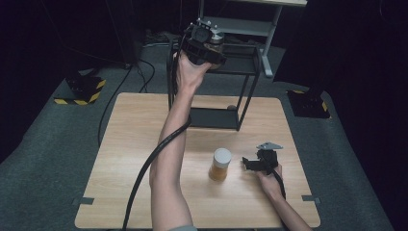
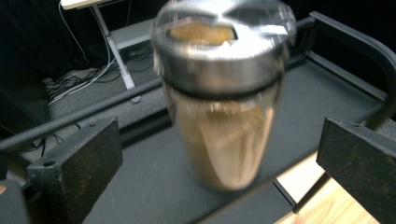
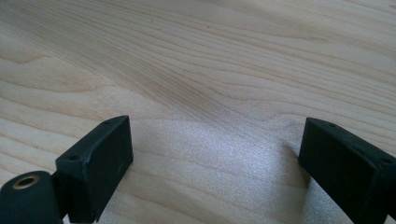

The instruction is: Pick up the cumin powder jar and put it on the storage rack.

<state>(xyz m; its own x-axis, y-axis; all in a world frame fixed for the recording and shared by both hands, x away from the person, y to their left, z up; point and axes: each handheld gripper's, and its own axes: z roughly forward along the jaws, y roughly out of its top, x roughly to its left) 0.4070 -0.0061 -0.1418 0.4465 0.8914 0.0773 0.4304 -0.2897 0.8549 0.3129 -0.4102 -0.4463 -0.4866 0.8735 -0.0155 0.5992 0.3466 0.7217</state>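
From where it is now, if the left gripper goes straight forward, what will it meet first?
Most likely the jar on the rack's top shelf: it stands right ahead between the left gripper's open jaws, untouched, though blurred.

In the left gripper view the metal-lidded jar (image 2: pixel 223 93) is smeared by motion blur, its lid cut off at twelve o'clock and its contents unreadable. In the high view the left gripper (image 1: pixel 204 41) and hand hide most of that jar. A small dark thing (image 1: pixel 232 108) on the rack's lower shelf (image 1: pixel 211 118), at two o'clock, is too small to identify.
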